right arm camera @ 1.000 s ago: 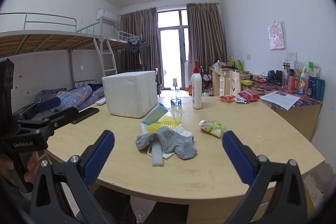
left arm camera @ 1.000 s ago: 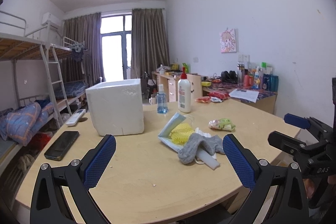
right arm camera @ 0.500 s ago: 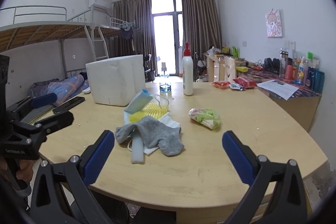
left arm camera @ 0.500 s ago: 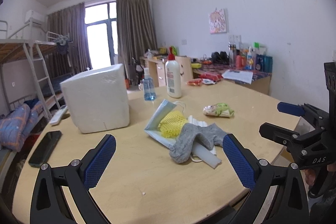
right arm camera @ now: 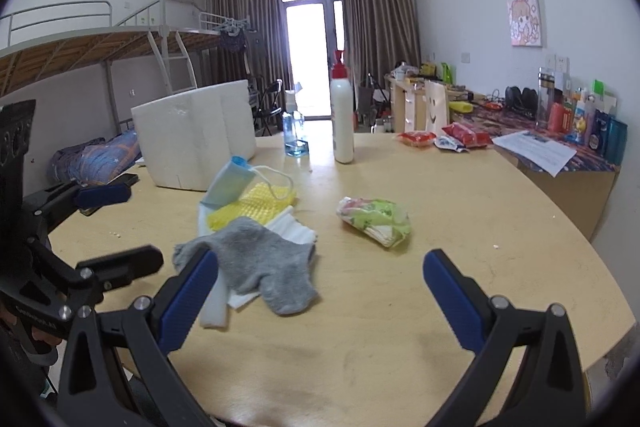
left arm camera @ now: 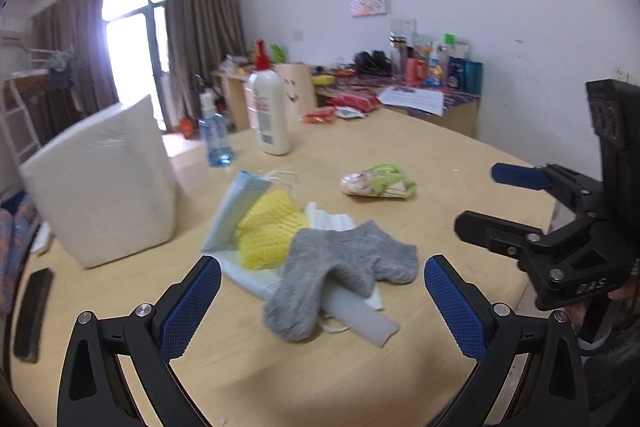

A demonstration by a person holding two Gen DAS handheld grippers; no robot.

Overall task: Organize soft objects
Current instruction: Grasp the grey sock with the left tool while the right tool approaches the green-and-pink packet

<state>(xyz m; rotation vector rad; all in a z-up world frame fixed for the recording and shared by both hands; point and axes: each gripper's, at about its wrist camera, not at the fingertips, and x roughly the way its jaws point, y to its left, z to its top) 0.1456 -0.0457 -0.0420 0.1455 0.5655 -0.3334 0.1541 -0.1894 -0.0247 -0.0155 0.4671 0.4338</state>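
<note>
A grey sock lies on top of a pile on the wooden table. Under it are a yellow mesh piece, a light blue face mask, white foam sheets and a white foam strip. A green-patterned packet lies apart to the right. My left gripper hovers open just before the sock. My right gripper is open too, with its left pad beside the sock's edge.
A white foam box stands at the left, with a phone near the table edge. A white lotion bottle and a small blue bottle stand behind the pile. A cluttered desk runs along the right wall.
Both grippers have moved forward and lower toward the pile, so the sock now lies much nearer their fingers. Both have stayed open. Nothing on the table has moved.
</note>
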